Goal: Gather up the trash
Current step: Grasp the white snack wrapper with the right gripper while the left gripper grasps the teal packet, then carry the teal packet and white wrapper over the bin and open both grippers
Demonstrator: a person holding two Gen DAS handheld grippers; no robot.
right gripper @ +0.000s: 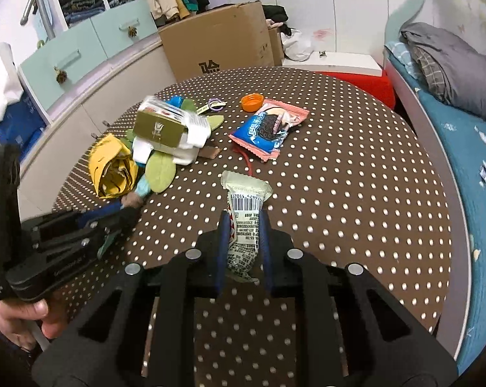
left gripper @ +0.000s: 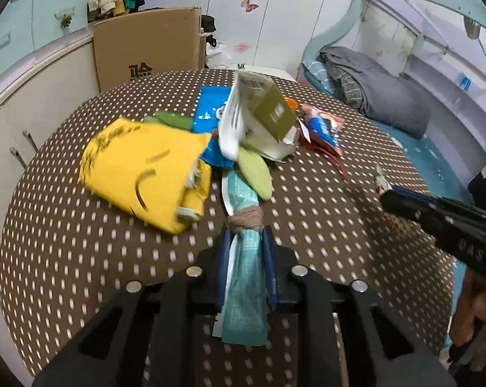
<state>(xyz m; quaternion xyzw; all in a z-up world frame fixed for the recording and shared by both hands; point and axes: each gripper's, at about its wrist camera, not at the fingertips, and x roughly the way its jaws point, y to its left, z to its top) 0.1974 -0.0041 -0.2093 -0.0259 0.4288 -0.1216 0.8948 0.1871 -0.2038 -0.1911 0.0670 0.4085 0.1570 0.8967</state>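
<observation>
My left gripper [left gripper: 245,235] is shut on a teal wrapper [left gripper: 244,277] with a tan band [left gripper: 246,220] round it, low over the dotted brown table [left gripper: 82,242]. Beyond it lies a heap: a yellow bag [left gripper: 146,171], green leaf-shaped pieces [left gripper: 256,171], a blue packet [left gripper: 210,113], and a white and olive carton [left gripper: 259,113]. My right gripper [right gripper: 243,222] is shut on a white barcoded wrapper [right gripper: 246,213], and shows in the left wrist view [left gripper: 388,190]. A pink and blue cookie packet [right gripper: 265,129] and an orange cap [right gripper: 252,101] lie further back.
A cardboard box [right gripper: 217,42] stands behind the table. A bed with a blue sheet [right gripper: 462,148] and grey bedding runs along the right. Drawers and cabinets [right gripper: 82,51] line the left wall. A purple hair tie [right gripper: 215,103] lies by the heap.
</observation>
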